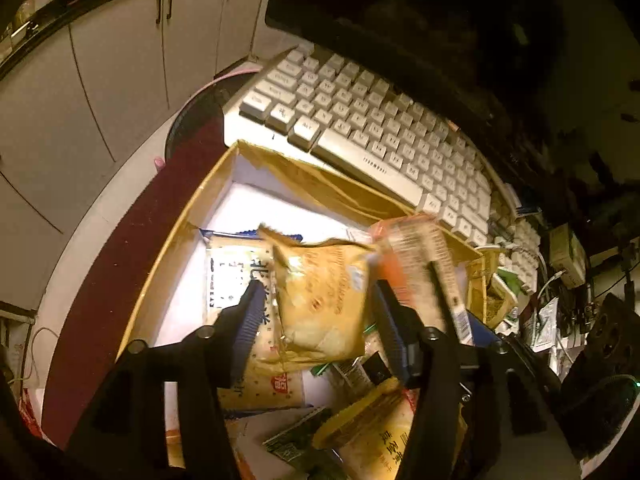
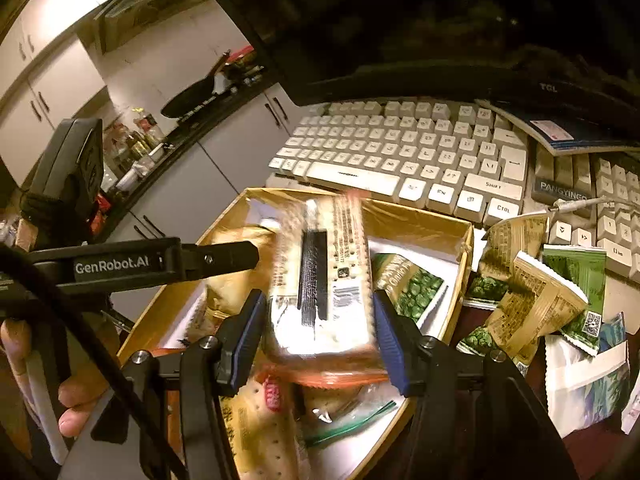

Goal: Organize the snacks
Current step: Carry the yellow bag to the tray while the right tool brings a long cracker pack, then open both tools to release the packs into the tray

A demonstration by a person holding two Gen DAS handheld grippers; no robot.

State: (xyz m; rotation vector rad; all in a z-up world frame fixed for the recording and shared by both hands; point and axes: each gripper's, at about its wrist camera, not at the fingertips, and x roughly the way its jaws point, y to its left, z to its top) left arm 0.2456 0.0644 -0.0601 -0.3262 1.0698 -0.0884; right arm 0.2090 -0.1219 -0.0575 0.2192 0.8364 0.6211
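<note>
A cardboard box holds several snack packs. In the left wrist view my left gripper is open over the box, with a yellow snack packet between its blue pads, loose and blurred. A cream cracker pack lies below. In the right wrist view my right gripper is open around an orange-edged clear biscuit pack, blurred by motion, over the box; it also shows in the left wrist view. The left gripper's arm crosses from the left.
A white keyboard lies just behind the box. Green pea packs, tan packets and a white-blue bag lie on the desk to the right. A monitor stands behind. Kitchen cabinets are at left.
</note>
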